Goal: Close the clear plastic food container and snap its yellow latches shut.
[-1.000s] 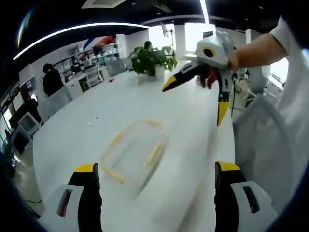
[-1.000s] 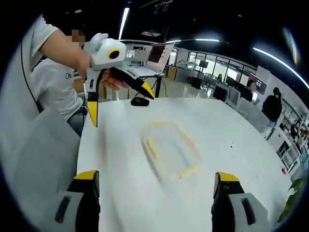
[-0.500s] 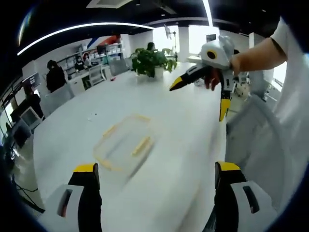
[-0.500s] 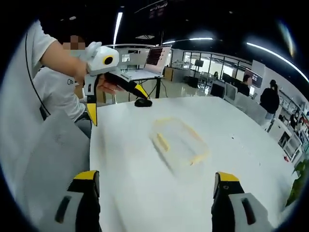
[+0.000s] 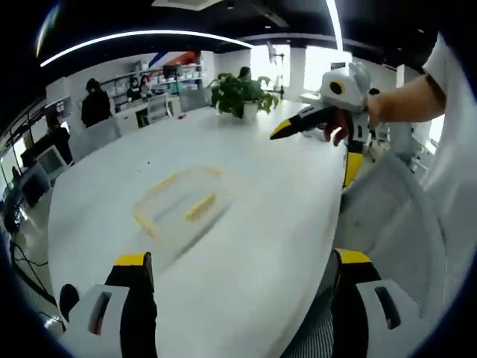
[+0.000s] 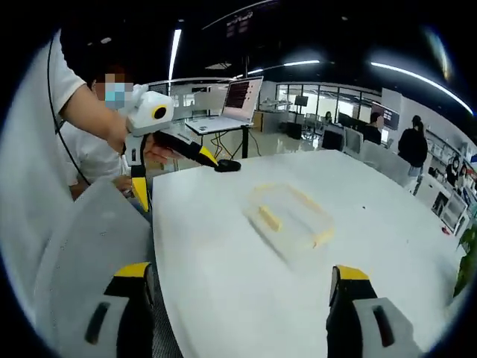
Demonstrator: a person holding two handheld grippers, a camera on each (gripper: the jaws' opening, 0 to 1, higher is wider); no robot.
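In the left gripper view, the food container [image 5: 179,203] lies flat on the white bench [image 5: 246,246], left of centre and well ahead of the left gripper [image 5: 237,306], whose jaws stand wide apart with nothing between them. Its yellow latches [image 5: 200,206] show along the rim, but blur hides whether they are snapped down. Farther right in that view the right gripper [image 5: 339,153] is held up in a hand [image 5: 370,104] above the bench edge, jaws spread and holding nothing, well apart from the container. A potted plant [image 5: 242,93] stands at the far end of the bench.

In the right gripper view the left gripper [image 6: 175,168] hangs at the left above a grey chair back [image 6: 86,246], also splayed wide, with a small dark object [image 6: 229,165] on the bench just past it. The container [image 6: 291,216] sits in the middle of the bench, well ahead of the right gripper [image 6: 237,306].

Compared with a second ago, both views have drawn back: the container looks smaller and farther off, and more chair shows at the near edge. I judge the hands are backing away rather than closing in, so either the latching is done or it has not been started; the pictures cannot settle which.
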